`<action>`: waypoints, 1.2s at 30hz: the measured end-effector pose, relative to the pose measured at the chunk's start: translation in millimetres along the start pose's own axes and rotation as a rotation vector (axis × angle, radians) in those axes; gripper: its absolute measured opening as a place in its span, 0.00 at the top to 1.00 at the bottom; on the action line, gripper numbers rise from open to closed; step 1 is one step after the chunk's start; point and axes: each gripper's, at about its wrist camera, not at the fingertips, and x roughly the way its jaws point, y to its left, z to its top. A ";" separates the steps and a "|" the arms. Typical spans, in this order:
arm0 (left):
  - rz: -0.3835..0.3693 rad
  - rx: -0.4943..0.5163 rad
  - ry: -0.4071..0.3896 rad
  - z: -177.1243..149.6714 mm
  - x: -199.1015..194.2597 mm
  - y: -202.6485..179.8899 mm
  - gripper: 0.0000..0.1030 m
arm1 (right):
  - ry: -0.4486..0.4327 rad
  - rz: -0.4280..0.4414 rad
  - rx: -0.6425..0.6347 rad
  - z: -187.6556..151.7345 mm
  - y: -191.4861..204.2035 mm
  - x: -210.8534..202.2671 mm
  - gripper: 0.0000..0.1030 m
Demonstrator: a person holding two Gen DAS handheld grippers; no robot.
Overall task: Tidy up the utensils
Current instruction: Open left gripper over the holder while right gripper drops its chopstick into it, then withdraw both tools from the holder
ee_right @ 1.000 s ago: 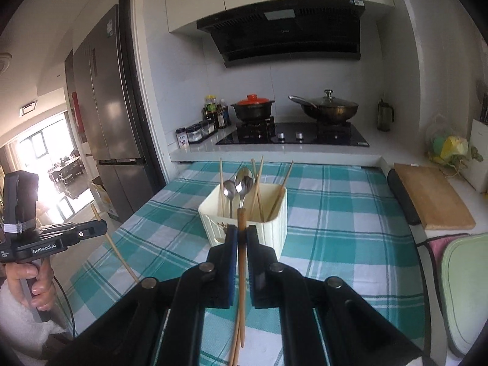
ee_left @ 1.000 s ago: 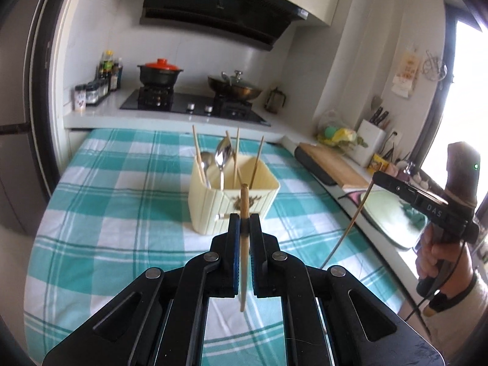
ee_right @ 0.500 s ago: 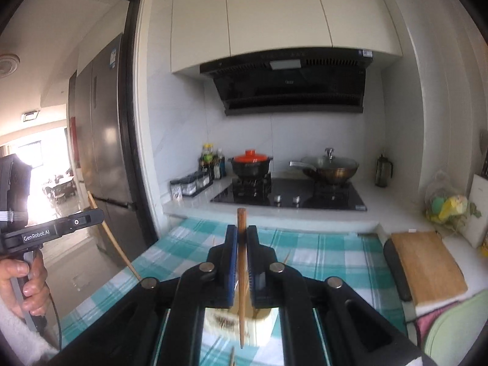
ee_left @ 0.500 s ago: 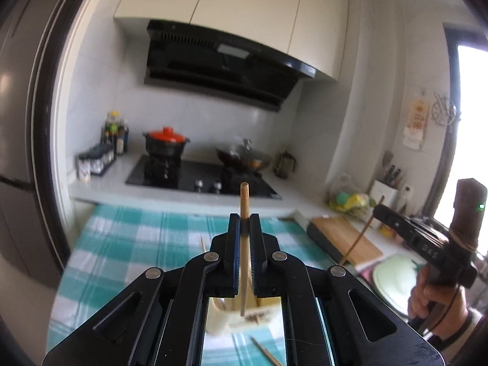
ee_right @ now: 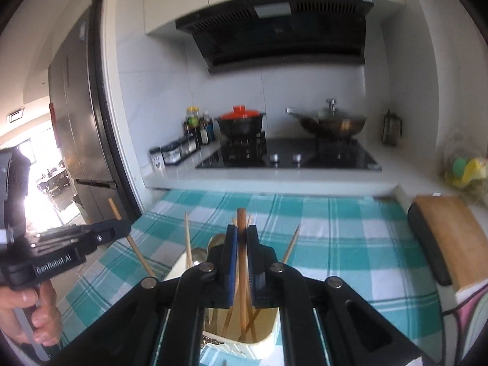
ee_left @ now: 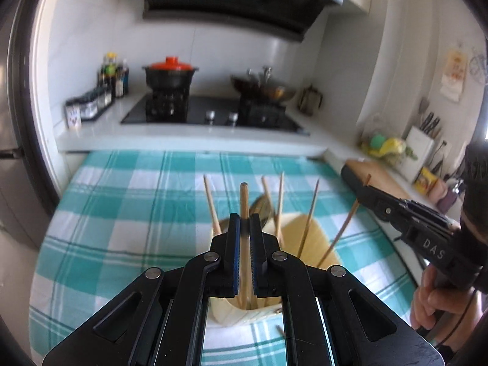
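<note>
Kitchen counter [ee_left: 122,201], checked cloth | left tool [ee_left: 243,235] and right tool [ee_right: 241,244] each clamped on one chopstick [ee_left: 244,201], tips inside holder [ee_left: 308,238] | several utensils already stowed; release pending; one chopstick apparently left on cloth.

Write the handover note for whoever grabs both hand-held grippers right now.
Left hand-held gripper: shut on a wooden chopstick, upright, its lower end inside the cream utensil holder.
Right hand-held gripper: shut on another chopstick, also lowered into the holder.
Holder: stands on the teal checked tablecloth; several chopsticks and spoons already stand in it.
Done: both chopsticks are over and partly inside the holder.
Left: open each gripper to release them. One more stick end shows on the cloth at the holder's near side; check it.
</note>
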 end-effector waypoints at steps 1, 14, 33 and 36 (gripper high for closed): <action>0.007 0.005 0.021 -2.5 6.4 -1.2 0.95 | 0.025 0.012 0.021 -1.7 -3.3 7.1 0.91; 0.052 -0.012 0.216 -92.6 -35.3 13.0 0.08 | 0.065 -0.105 0.016 -58.9 -23.6 -64.7 0.35; 0.138 0.024 0.294 -237.6 7.0 -30.4 0.09 | 0.335 -0.304 0.134 -261.8 -82.6 -69.9 0.35; 0.146 0.014 0.295 -239.6 7.0 -29.5 0.08 | 0.341 -0.315 0.126 -260.7 -80.5 -67.0 0.35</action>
